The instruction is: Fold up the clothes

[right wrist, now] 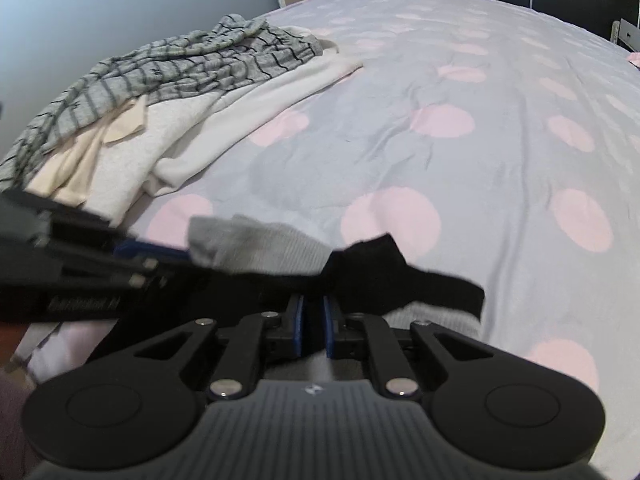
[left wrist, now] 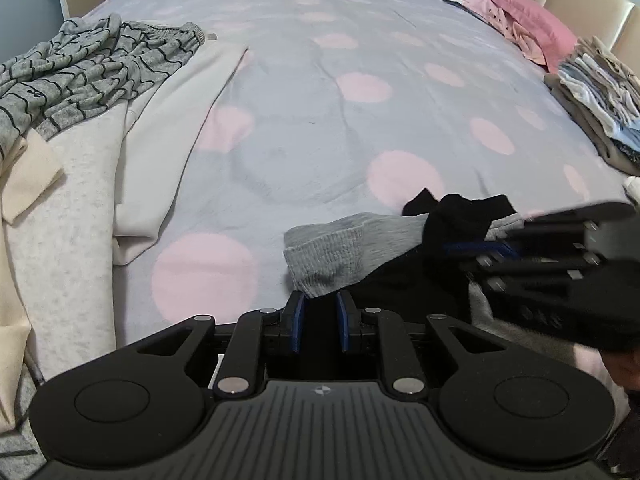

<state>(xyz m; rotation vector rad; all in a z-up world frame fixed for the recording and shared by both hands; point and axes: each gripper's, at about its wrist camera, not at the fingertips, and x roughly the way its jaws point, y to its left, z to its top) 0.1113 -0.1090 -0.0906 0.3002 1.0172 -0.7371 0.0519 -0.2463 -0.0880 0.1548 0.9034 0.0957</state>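
A grey ribbed sock [left wrist: 332,256] [right wrist: 264,244] lies low over the spotted bedspread [left wrist: 320,100], and a small black sock [left wrist: 460,216] [right wrist: 384,268] lies across its far part. My left gripper [left wrist: 320,308] stands open, with the corner of the grey cuff between its fingertips and the pads apart. In the right wrist view the left gripper [right wrist: 180,252] comes in blurred from the left, at the grey cuff end. My right gripper [right wrist: 314,300] has its pads close together on the black sock, and in the left wrist view it [left wrist: 456,248] is blurred at the right.
A grey striped garment [left wrist: 88,72] tops a heap of cream and white clothes [left wrist: 160,140] on the left of the bed. A pink pillow [left wrist: 532,20] and a stack of folded clothes [left wrist: 600,100] sit along the right edge. Shelves stand beyond the bed.
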